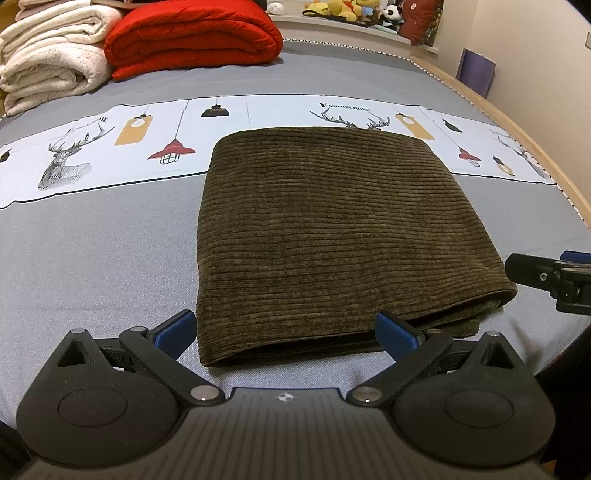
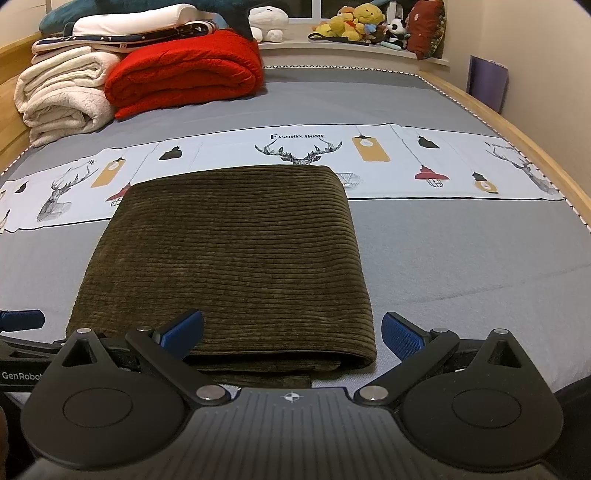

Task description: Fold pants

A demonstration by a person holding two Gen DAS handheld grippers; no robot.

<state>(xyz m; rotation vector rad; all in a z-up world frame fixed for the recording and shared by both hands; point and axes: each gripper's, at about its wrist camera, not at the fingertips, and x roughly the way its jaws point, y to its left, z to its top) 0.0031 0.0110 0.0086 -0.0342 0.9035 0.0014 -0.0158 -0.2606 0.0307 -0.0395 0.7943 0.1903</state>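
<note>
Olive-green corduroy pants lie folded into a thick rectangle on the grey bed sheet, with stacked layers showing at the near edge. My left gripper is open just in front of the near edge, its blue pads spread wide and holding nothing. My right gripper is open too, at the near right corner of the pants, with its left pad over the fabric. The right gripper also shows at the right edge of the left wrist view.
A folded red quilt and cream blankets are stacked at the far left. Plush toys line a ledge behind the bed. A wooden bed rim runs along the right. A printed white band crosses the sheet.
</note>
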